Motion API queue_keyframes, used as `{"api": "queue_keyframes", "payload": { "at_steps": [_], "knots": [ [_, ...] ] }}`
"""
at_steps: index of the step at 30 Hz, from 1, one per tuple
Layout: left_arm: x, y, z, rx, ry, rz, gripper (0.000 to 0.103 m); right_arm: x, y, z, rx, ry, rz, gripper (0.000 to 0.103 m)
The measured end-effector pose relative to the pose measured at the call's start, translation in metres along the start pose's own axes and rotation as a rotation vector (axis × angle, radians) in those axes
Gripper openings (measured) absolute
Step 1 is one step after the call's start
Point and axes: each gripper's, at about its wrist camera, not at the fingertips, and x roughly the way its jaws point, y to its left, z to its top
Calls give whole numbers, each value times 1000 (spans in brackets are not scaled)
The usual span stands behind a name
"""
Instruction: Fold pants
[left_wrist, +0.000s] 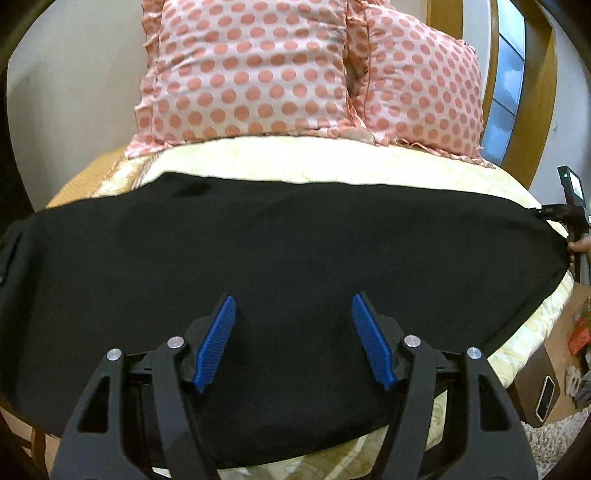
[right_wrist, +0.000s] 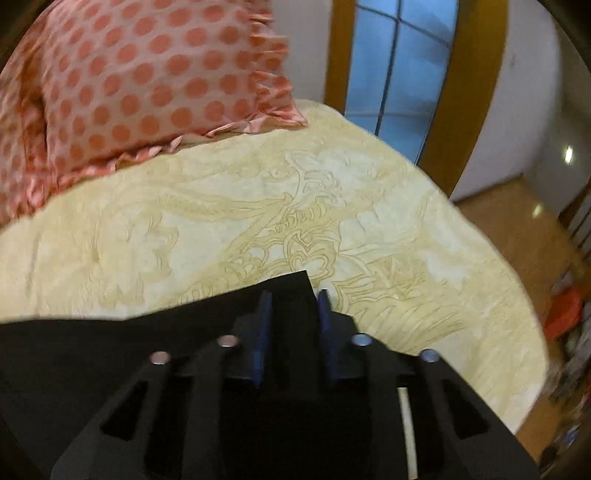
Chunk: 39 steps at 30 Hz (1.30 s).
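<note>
The bed (right_wrist: 207, 229), under a cream patterned cover, is filling both views, with its right edge curving down to wooden floor (right_wrist: 517, 236) and open cover lying between the garment and the two pink dotted pillows (left_wrist: 243, 70) at the head. The black pants (left_wrist: 295, 251) are lying spread across the near part of the bed, their left end running out of the left wrist view and their near edge reaching the mattress border. The left gripper (left_wrist: 293, 339) is hovering over the dark cloth with its blue pads wide apart, holding nothing. The right gripper (right_wrist: 293, 325) is sitting at the pants' right corner, pads fairly close with black fabric between them, though blur and dark-on-dark are making it unclear whether they are actually pinching it. A phone (left_wrist: 546, 398) is lying beside the bed
</note>
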Motion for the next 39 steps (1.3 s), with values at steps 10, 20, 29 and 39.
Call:
{"api": "queue_keyframes", "payload": {
  "at_steps": [10,20,29,39],
  "knots": [
    [7,0,0,-6,6,-6,72,4,-1,16,6,-51,27,7],
    [4,0,-5,-4,-35,-37,78,-50,-50,-18,213,-73,-91,75],
    [1,1,-9,5,-53,-63,81,-73,-94,-110,542,-55,28,67],
    [-1,1,-12,2,-58,-67,83,-85,-35,-126,430,-85,140,40]
  ]
}}
